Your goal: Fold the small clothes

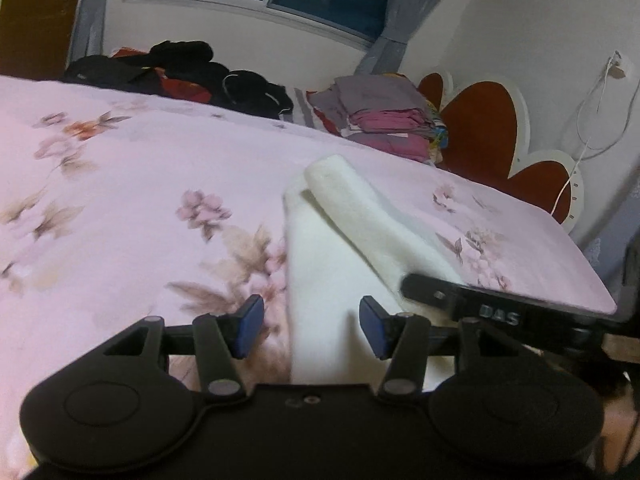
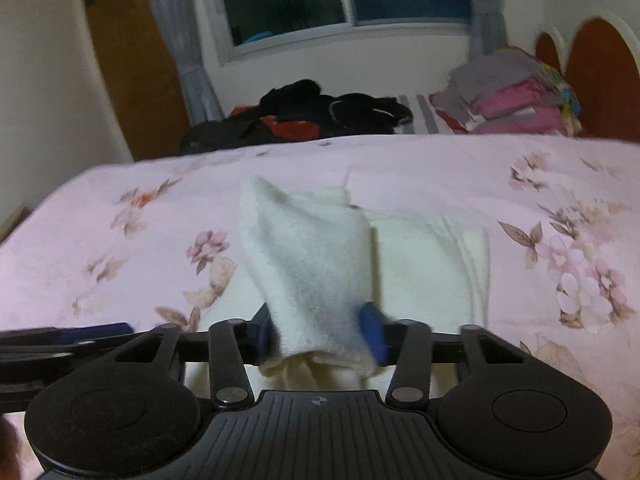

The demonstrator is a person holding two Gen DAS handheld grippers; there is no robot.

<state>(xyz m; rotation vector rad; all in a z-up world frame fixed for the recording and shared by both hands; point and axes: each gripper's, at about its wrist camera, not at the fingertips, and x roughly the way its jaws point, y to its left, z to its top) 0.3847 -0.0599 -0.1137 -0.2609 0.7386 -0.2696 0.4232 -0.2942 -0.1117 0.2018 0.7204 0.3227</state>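
A small white fleecy garment (image 1: 320, 264) lies on the pink floral bedspread (image 1: 132, 184). In the left wrist view my left gripper (image 1: 311, 326) is open over its near left edge, blue pads apart, nothing between them. The right gripper (image 1: 448, 298) reaches in from the right onto the cloth. In the right wrist view my right gripper (image 2: 320, 332) is shut on a lifted fold of the white garment (image 2: 312, 264), which drapes over the fingers above the flat part (image 2: 432, 256). The left gripper's fingers (image 2: 92, 330) show at the left edge.
A heap of dark clothes (image 1: 192, 76) lies at the far side of the bed. A stack of folded grey and pink clothes (image 1: 384, 116) sits by the red heart-shaped headboard (image 1: 480, 132). A white cable (image 1: 588, 128) hangs on the wall. The bed's right edge (image 1: 600, 300) is close.
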